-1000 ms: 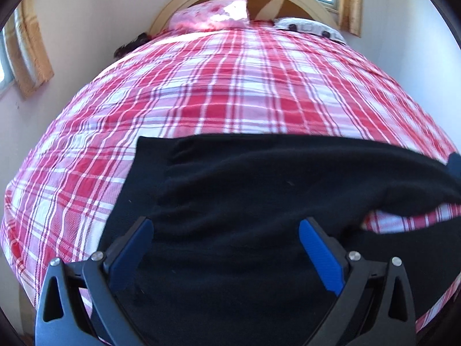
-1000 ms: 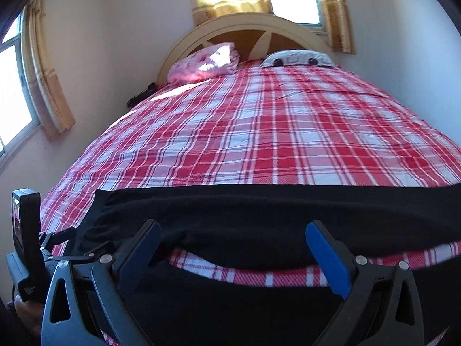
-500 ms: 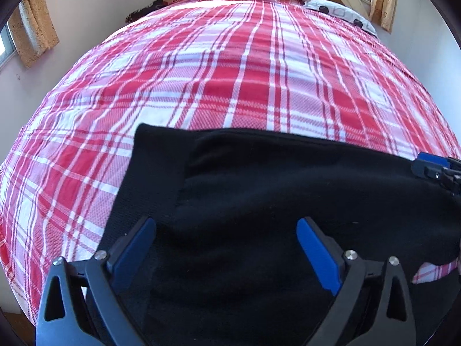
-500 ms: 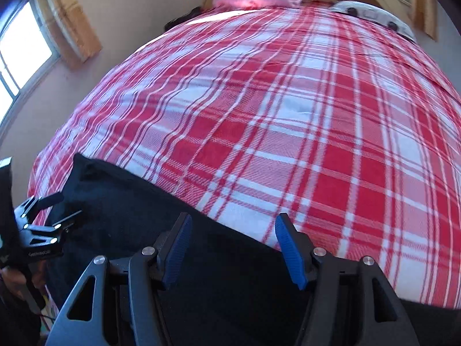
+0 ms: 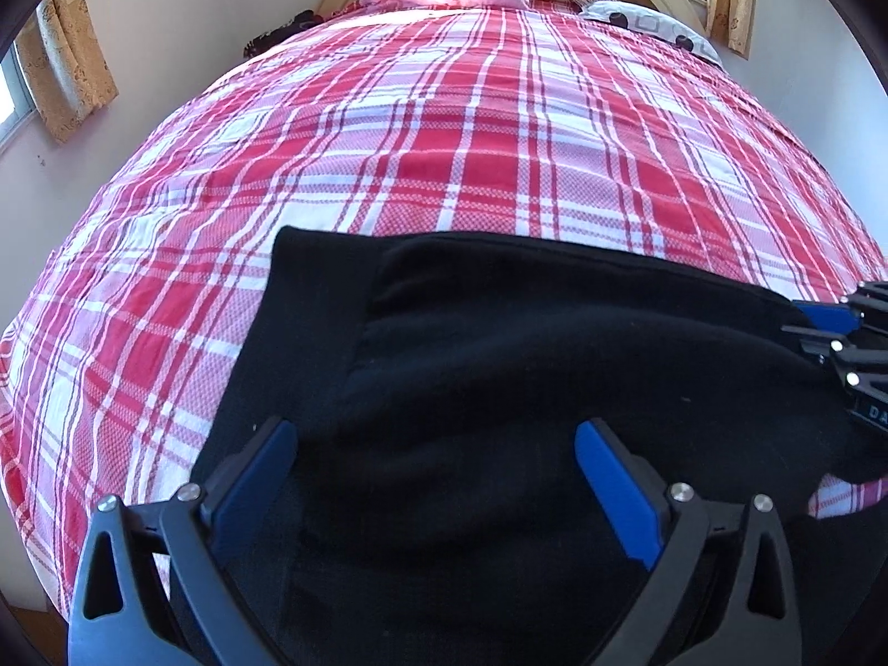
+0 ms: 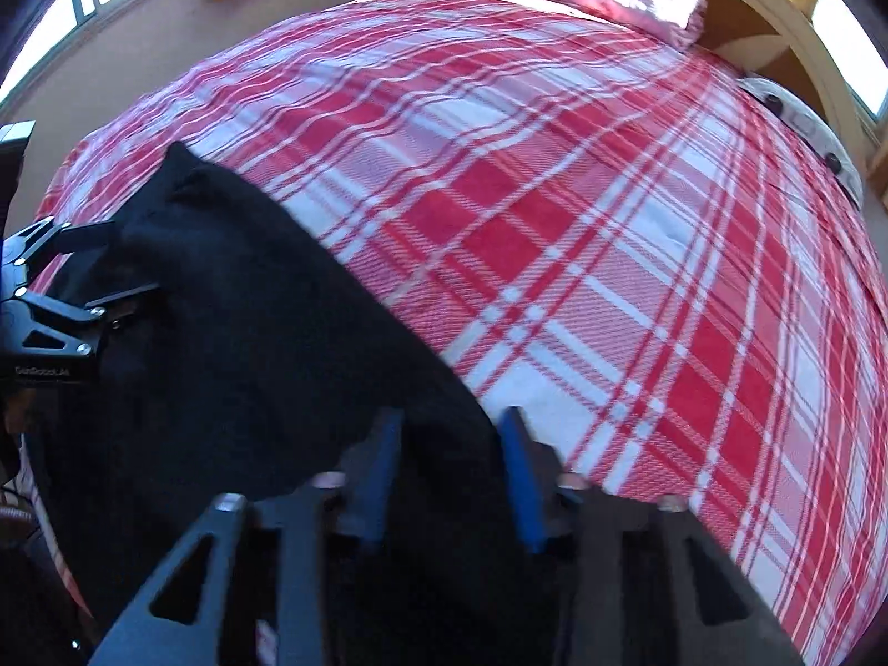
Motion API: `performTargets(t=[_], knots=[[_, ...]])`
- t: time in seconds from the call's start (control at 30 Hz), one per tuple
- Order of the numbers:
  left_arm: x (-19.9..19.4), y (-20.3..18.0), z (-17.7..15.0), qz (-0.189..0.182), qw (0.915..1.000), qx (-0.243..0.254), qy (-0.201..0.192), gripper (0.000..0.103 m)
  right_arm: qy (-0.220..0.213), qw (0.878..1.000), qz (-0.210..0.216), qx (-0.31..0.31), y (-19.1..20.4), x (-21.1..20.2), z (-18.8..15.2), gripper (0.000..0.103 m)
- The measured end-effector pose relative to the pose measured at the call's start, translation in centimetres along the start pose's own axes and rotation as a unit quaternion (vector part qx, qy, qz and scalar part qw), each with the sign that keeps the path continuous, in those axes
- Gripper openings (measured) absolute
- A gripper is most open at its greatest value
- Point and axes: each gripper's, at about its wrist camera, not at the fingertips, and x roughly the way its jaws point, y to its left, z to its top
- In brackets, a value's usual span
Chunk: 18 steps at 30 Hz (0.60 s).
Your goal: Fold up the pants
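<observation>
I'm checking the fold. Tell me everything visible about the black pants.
The pants are plain black, soft fleece-like cloth, lying across the near part of the red plaid bedspread, one layer folded over another. The left hand-held gripper is open over them; the right hand-held gripper has narrowed around their edge.

1. The black pants [image 5: 499, 388] lie folded lengthwise on the bed, filling the lower half of the left wrist frame.
2. An upper layer overlaps the lower, its edge running across mid-frame.
</observation>
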Motion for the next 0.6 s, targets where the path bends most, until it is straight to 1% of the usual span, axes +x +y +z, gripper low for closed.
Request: performTargets(t=[0.03,0.07,0.13,0.17,0.2,0.3,0.37,0.4,0.47,0.5,0.6], knots=[[-0.3,0.1,-0.2,-0.003,1.0000,0.001,0.000,0.103,0.002,1.000,-0.010,-0.006,0.5,-0.1,0.1,0.018],[-0.8,0.3,-0.5,-0.005,1.0000,0.002,-0.003,0.103,0.002,1.000,-0.016,-0.008,0.8,-0.2,0.2,0.007],[-1.8,0.9,-1.0,-0.007,0.9999,0.004,-0.013,0.103,-0.008,0.999,-0.038,-0.004,1.4,-1.0,0.4,0.006],[-2.4,1.3,-1.3,-0.007,0.9998,0.002,-0.019,0.103,-0.022,0.999,-0.040,0.001,1.6,-1.9,0.3,0.006],[-2.8,1.7,-1.5,-0.008,0.9997,0.000,-0.024,0.103,-0.042,0.998,-0.037,0.011,1.7,-3.3,0.1,0.006],[-4.1,2.9,-2.3,-0.014,0.9992,-0.004,-0.038,0.103,-0.084,0.996,-0.020,0.031,2.4,-6.9,-0.9,0.006],[-4.8,3.3,-2.8,-0.016,0.9988,-0.004,-0.045,0.103,-0.107,0.994,-0.018,0.029,3.8,-9.0,-2.0,0.006],[-5.1,3.5,-3.1,-0.018,0.9986,-0.005,-0.048,0.103,-0.119,0.992,-0.013,0.027,4.8,-10.3,-3.0,0.006],[-5.5,3.9,-3.5,-0.026,0.9984,-0.009,-0.050,0.103,-0.133,0.991,-0.004,0.023,6.7,-11.7,-4.5,0.006],[-5.6,4.1,-3.7,-0.030,0.9982,-0.012,-0.050,0.103,-0.140,0.990,-0.001,0.020,8.0,-12.5,-5.7,0.006],[-6.1,4.6,-4.4,-0.043,0.9976,-0.020,-0.050,0.103,-0.150,0.989,0.008,0.003,11.6,-13.4,-9.3,0.006]])
